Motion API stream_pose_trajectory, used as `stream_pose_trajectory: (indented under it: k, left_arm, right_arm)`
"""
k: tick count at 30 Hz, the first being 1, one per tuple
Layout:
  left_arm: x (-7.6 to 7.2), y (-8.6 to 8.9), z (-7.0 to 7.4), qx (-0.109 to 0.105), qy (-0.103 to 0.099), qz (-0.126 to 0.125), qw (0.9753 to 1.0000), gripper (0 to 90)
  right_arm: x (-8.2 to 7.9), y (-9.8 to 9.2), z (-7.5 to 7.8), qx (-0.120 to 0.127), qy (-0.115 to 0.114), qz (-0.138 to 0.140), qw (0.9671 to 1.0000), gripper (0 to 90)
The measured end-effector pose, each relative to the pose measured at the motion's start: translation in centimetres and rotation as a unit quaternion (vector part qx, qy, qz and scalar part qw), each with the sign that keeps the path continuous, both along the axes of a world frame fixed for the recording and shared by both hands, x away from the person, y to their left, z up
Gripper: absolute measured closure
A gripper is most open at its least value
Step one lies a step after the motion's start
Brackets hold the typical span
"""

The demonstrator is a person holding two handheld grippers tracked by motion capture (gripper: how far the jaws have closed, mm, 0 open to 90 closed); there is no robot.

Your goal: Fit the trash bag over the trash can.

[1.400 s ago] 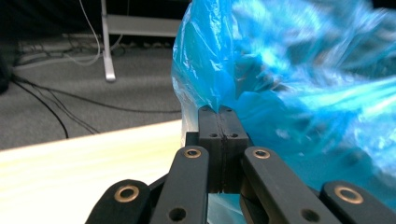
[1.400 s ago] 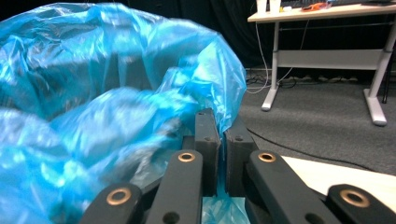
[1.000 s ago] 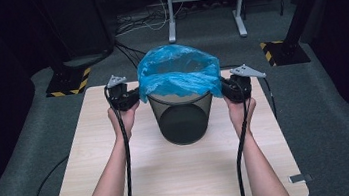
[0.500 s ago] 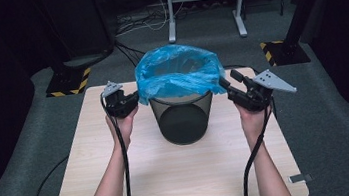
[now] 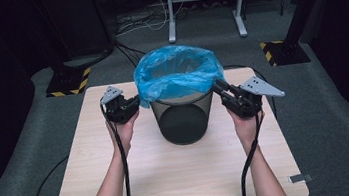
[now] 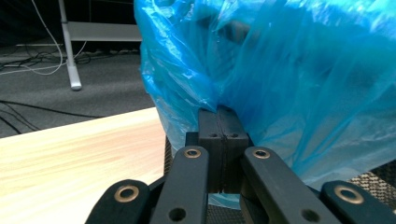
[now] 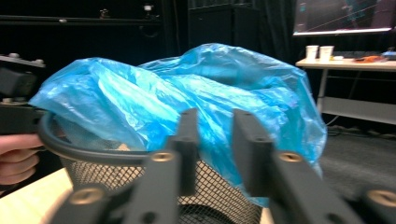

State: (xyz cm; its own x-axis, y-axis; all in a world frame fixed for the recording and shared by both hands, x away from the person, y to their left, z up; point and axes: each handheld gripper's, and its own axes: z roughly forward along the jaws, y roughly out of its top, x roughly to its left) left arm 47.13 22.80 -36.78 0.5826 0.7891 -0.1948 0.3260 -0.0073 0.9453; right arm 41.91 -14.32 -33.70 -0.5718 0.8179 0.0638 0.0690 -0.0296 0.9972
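On grey carpet (image 5: 337, 123), pale wooden table (image 5: 172, 179) amid black stands (image 5: 67, 78).

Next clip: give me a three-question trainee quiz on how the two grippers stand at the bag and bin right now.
1. True or false: the left gripper has its fingers pressed shut on the blue bag.
2. The right gripper is: A) shut on the bag, B) open with a gap between its fingers, C) inside the bin.
3. What does the bag line?

Key: 1 true; 2 B; 3 the black mesh bin, which stands on the wooden table.
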Motion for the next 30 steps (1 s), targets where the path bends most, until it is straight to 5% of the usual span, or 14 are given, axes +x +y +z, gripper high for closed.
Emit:
stream_pose_trajectory:
  k: [3, 10, 21, 30]
  left_arm:
    - [-0.5, 0.0, -0.1, -0.004, -0.004, -0.003, 1.0, 90.0]
    - [-1.7, 0.0, -0.6, -0.008, -0.012, -0.015, 0.9998, 90.0]
    - [-3.3, -0.9, -1.6, -0.002, -0.019, -0.042, 0.9989, 90.0]
    - [-4.7, -1.6, -2.7, 0.014, -0.026, -0.054, 0.9981, 90.0]
  right_arm:
    - [-0.2, 0.2, -0.1, -0.008, -0.009, -0.009, 0.9999, 89.8]
    - [-1.1, 0.0, -1.5, -0.012, -0.02, -0.031, 0.9992, 90.0]
    - [0.7, -1.3, -5.8, -0.005, 0.048, -0.05, 0.9976, 90.0]
    - [0.8, -2.1, -6.5, -0.007, 0.05, -0.07, 0.9963, 90.0]
